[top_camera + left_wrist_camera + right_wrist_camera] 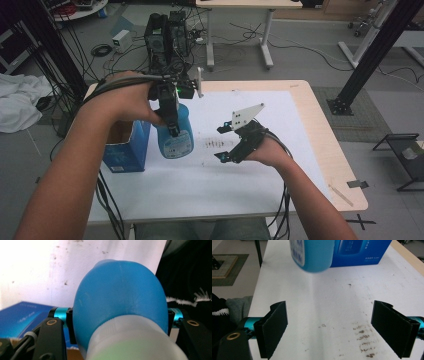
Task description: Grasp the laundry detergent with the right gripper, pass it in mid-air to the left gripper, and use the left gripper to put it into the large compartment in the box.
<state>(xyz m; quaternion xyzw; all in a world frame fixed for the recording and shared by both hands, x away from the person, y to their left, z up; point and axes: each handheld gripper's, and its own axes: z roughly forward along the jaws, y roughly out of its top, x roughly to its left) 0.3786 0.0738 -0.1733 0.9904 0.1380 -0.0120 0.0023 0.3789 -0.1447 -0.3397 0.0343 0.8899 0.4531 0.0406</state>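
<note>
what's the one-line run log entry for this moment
left gripper: shut on bottle, lifted off table | right gripper: open, empty, right of bottle | box: on table, left of bottle

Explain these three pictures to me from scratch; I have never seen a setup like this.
A person sits at a table covered with white paper and holds a hand-worked clamp tool, a gripper, in each hand. One picture looks down from above; the other two come from cameras riding on the grippers, looking along their black jaws. The left gripper is shut on a blue bottle, lifted off the surface; its own view shows the bottle's rounded body between the jaws. The right gripper is open with nothing between its jaws, seen wide apart in its own view. An open blue box stands beside the bottle.
</note>
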